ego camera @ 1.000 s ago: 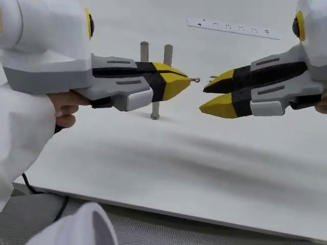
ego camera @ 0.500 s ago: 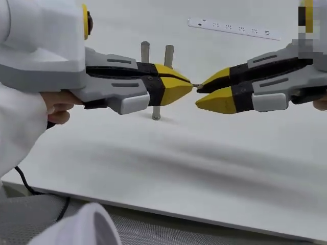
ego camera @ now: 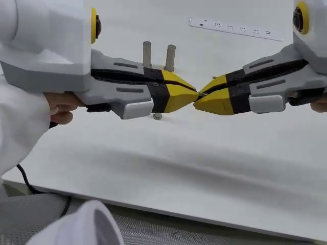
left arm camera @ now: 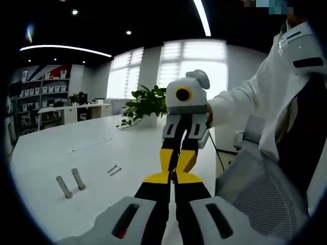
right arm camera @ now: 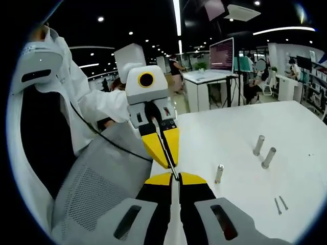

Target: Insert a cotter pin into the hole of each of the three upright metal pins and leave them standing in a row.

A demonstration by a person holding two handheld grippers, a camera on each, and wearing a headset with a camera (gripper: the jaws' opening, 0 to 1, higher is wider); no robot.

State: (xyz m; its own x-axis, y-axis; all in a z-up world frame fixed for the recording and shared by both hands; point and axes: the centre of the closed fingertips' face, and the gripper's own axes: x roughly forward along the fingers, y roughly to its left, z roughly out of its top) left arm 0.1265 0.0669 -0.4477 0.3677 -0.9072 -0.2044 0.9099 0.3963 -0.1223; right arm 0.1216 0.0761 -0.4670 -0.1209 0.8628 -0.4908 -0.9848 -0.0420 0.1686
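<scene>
My left gripper (ego camera: 195,96) and right gripper (ego camera: 197,99) meet tip to tip in mid-air above the white table. Both are shut on one thin cotter pin (ego camera: 201,94), of which only a sliver shows between the yellow tips. In the left gripper view my own jaws (left arm camera: 174,176) touch the right gripper's tips. Two upright metal pins (ego camera: 147,53) (ego camera: 170,57) stand behind the left gripper. A third pin's foot (ego camera: 157,116) shows below it, and its top is hidden. The right gripper view shows all three pins (right arm camera: 219,173) (right arm camera: 259,145) (right arm camera: 269,157) standing.
Two spare cotter pins (right arm camera: 279,204) lie on the table beyond the metal pins, also seen as cotter pins (left arm camera: 114,170) in the left gripper view. A white power strip (ego camera: 235,28) lies at the far edge. The table's front edge (ego camera: 168,217) runs close to the person.
The right gripper has moved left to the left gripper's tips and shut its jaws on the cotter pin's protruding end. The left gripper stayed shut on the pin.
</scene>
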